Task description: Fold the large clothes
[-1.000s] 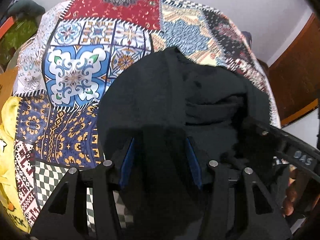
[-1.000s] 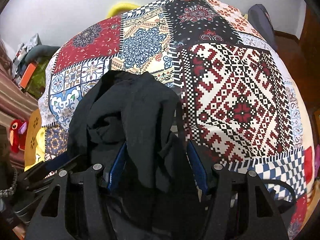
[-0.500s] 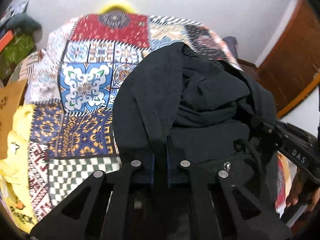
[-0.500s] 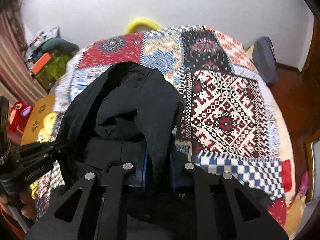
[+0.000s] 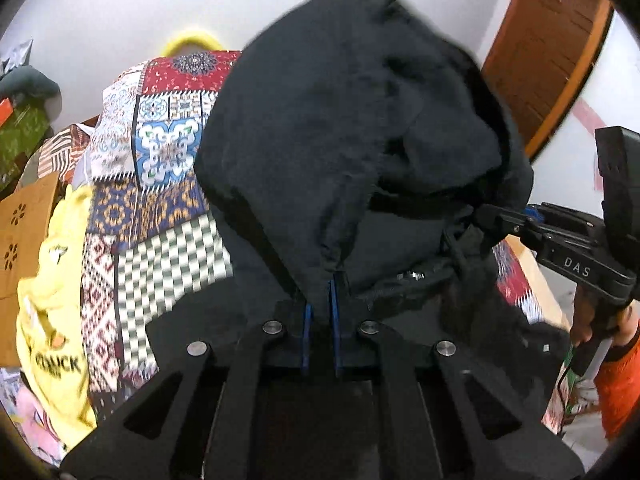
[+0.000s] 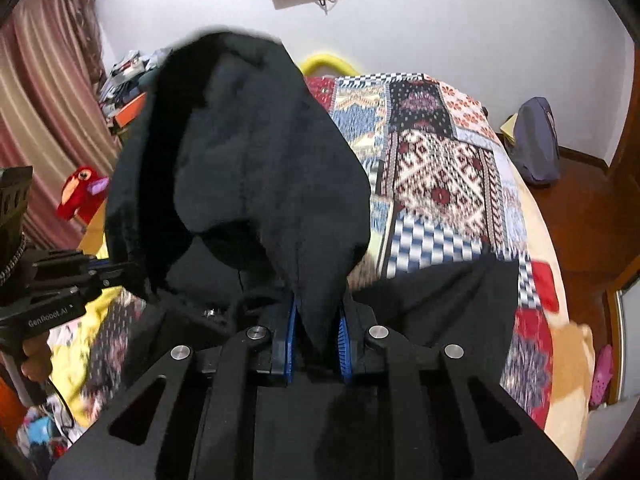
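covering bed, patchwork quilt, wood door

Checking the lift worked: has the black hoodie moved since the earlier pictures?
Yes. The black hoodie has risen off the patchwork bedspread; its hood now overlaps the wall behind.

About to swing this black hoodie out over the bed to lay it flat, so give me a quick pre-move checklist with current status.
1. Left gripper clamped on the black hoodie: ok, fabric pinched between its blue pads.
2. Right gripper clamped on the hoodie: ok, a thicker fold sits between its pads.
3. Hoodie lifted off the patchwork bedspread: cannot tell, the lower part hangs out of sight.
4. Landing area on the bedspread free: ok on the right side.
5. Yellow garment at the bed's left edge: not ok, close to the hoodie.
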`<state>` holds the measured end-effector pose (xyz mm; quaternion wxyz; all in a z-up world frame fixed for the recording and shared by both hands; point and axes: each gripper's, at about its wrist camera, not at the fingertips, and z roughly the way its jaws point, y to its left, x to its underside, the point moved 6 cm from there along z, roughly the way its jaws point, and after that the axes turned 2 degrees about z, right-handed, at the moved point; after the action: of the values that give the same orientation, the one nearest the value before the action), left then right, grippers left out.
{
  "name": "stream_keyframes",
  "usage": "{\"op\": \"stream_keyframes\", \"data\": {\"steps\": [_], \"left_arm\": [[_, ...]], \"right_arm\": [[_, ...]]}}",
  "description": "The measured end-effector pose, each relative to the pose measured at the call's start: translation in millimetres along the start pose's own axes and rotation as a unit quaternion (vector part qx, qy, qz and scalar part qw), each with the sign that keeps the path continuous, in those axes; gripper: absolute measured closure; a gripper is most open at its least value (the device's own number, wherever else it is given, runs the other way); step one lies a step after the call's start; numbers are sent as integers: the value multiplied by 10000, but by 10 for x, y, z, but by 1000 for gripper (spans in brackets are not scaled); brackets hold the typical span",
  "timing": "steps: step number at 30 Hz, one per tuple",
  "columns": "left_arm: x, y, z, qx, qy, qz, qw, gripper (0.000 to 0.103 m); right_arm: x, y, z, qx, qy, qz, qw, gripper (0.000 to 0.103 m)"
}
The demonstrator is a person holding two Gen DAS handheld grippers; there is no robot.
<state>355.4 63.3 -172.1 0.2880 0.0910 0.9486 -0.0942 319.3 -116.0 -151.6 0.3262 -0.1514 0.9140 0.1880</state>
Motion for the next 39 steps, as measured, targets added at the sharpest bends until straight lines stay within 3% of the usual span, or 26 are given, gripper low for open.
{"op": "stream_keyframes", "data": {"steps": [10,14,19,23,28,32,37,39], "left_arm": [[877,-201,-5,-146,299,204,9992,95],[1151,-252,-50,-203,398,373,9983,93],[1501,-135,-52,-360,694,264,9966,93],[1632,3,-194,-439,660,117,9968,93],[1528,177,-482,-922,414,137,9948,93],[1245,203,-704,-929,47,104,9956,91],[844,-25,-898,-778,-512,200,9955,69],[739,-149,-863,-684,-602,254,9955,64]], "right_arm": [[706,19,7,33,303,-29,9995,86],[859,-12,50,261,470,-103,9985,77],[1101,-186,78,131,1009,170,9947,76],[1265,-377,-31,318,1228,222,9917,75],[1239,-598,-317,591,1111,350,9914,73],[1078,-614,-606,658,712,484,9941,65],[679,-267,-742,426,87,276,9987,55],[559,-128,-718,296,-50,193,9994,48]]}}
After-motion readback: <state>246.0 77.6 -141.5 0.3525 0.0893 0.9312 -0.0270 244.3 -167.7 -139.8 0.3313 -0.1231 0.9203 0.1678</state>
